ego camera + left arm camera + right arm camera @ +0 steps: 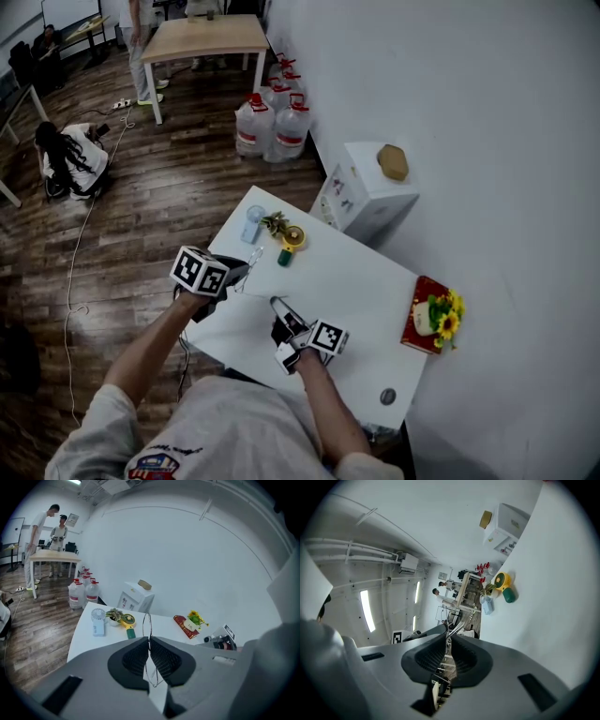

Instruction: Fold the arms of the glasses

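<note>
In the left gripper, the glasses sit clamped, seemingly upright.

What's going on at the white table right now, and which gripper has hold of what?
A person is working over the white table with a gripper in each hand. The left gripper is shut on the thin wire-rimmed glasses, near a lens rim. The right gripper is pinched on a slim piece of the frame, apparently one arm. Whether that arm is folded yet cannot be told from these views.
</note>
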Demonstrator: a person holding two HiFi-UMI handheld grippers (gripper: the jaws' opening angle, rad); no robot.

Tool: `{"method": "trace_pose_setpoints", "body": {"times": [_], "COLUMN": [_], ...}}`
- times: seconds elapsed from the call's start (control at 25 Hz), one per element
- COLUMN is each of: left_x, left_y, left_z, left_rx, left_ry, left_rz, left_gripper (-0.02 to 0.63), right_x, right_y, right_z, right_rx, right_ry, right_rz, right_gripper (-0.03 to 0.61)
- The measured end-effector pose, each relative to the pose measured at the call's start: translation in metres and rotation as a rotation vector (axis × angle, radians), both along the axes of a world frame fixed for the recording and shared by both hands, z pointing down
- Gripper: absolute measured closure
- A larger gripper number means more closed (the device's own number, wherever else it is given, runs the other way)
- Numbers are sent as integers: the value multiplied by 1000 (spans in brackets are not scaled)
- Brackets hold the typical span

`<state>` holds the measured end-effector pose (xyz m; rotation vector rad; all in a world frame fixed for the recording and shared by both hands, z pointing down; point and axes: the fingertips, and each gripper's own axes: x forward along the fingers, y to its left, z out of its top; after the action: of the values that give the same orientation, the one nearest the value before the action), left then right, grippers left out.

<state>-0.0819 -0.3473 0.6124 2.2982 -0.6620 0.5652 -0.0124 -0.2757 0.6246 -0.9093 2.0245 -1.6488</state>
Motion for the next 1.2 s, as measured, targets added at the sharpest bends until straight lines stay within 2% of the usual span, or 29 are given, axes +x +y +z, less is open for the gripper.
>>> {"method": "trace_pose_setpoints", "body": {"times": [0.12,0.24,0.36,0.44,0.56,0.64,0.72,0.8,0.84,0.96,1.08,1.2], "left_x": [6,13,22,27,32,36,39,42,43,45,47,48], "left_y": [11,24,35,41,48,53,58,63,65,69,73,76], "left_z": [-1,-1,4,6,8,10,11,12,12,13,14,15], "left_rx": [25,59,84,89,86,87,91,94,95,93,90,83], "left_ry": [-27,-55,-86,-96,-98,-96,-94,-93,-93,-95,-95,-90], "left_rz": [56,127,189,214,241,257,272,285,291,307,319,325], "left_gripper": [600,600,600,600,600,600,600,600,600,600,600,600], "right_x": [6,16,19,16,13,10,12,21,23,21,15,20], "right_y": [-4,2,0,-3,-12,-14,-9,-2,0,0,-2,1], "right_z": [0,19,19,13,-1,-7,1,19,23,22,14,24], "right_rx": [48,-92,-102,-67,82,107,15,-84,-101,-101,-62,-109], "right_ry": [53,86,85,62,75,49,24,82,99,97,60,99], "right_rz": [4,56,62,51,10,2,32,66,71,68,52,70], "right_gripper": [547,552,560,566,568,569,571,572,574,575,577,577]}}
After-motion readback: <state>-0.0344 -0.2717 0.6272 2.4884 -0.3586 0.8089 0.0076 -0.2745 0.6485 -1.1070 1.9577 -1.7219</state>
